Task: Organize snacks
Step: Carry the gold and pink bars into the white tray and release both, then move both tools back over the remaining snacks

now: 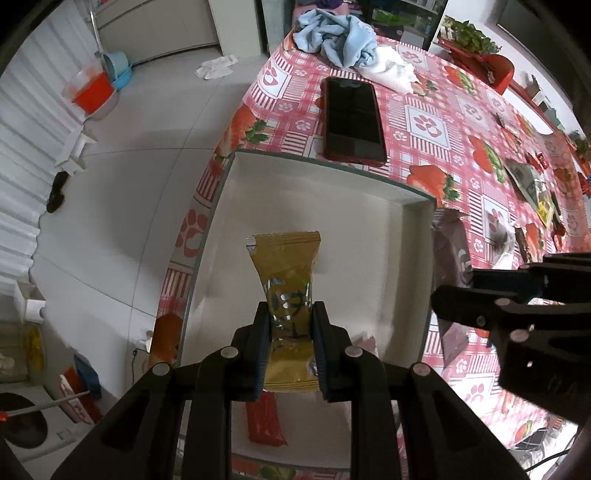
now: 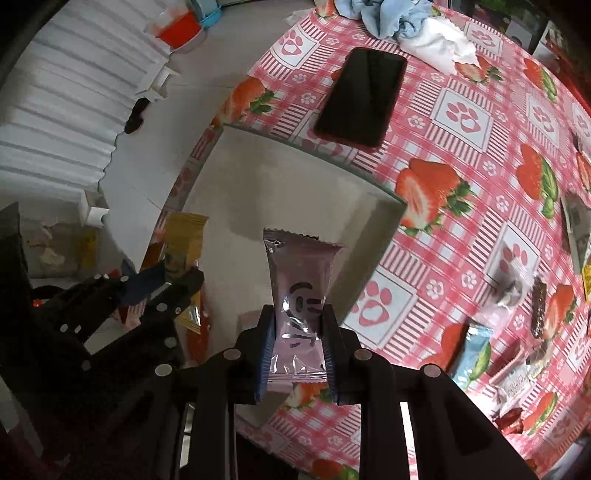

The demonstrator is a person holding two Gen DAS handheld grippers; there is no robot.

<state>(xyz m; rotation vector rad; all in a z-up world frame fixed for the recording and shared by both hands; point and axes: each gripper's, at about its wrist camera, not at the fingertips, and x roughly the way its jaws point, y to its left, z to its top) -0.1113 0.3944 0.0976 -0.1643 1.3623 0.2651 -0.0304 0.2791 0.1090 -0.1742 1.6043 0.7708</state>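
2 snack packets hang over a white box (image 1: 236, 206) at the corner of a strawberry-print tablecloth (image 1: 424, 122), each pinched at its lower half so the crimped top end points into the box — a hold that looks meant for dropping them straight in. The left gripper (image 1: 290, 347) is clamped on a yellow packet (image 1: 286, 266) above the box's bare floor; an orange packet (image 1: 264, 421) already lies inside, near the box's near wall. The right gripper (image 2: 297, 350) is closed on a mauve packet (image 2: 301, 280), poised over the box's right-hand corner (partly over the cloth, as far as the fisheye lets one tell). More snacks, incl. a blue packet (image 2: 474, 354), wait loose on the cloth to the right. A black phone (image 1: 352, 118) lies just beyond the box, w/ a blue cloth (image 1: 336, 33) farther back. Sorting seems barely begun — most packets are outside the box.
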